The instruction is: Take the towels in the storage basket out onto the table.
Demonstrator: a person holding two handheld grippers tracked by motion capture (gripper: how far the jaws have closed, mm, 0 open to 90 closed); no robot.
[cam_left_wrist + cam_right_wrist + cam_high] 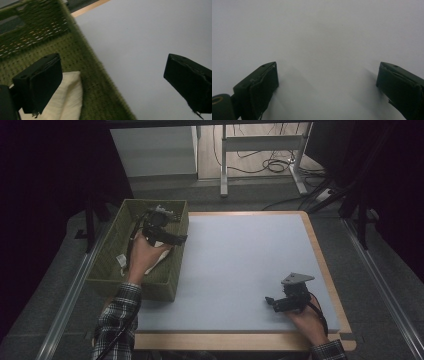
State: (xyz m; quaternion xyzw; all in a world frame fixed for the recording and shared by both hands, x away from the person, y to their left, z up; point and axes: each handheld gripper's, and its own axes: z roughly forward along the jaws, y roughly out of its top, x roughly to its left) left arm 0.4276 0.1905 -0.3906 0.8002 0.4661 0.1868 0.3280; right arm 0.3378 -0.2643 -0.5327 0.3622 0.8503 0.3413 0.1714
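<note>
Dim light throughout, dark at the edges, close jaws soft and blurred

The basket (112,251) is woven, a coarse olive-green weave with small gaps in its walls, rough and matt. The cloth (66,100) in it is cream and finely ribbed, soft-looking. The mat (240,265) is smooth, matt and pale blue-grey, with no shine. The table (320,252) edge around it looks like light wood with a flat finish. The left gripper (112,82) has matt black pads (46,82), frayed at their edges. The sleeve (117,320) is checked fabric.
</note>
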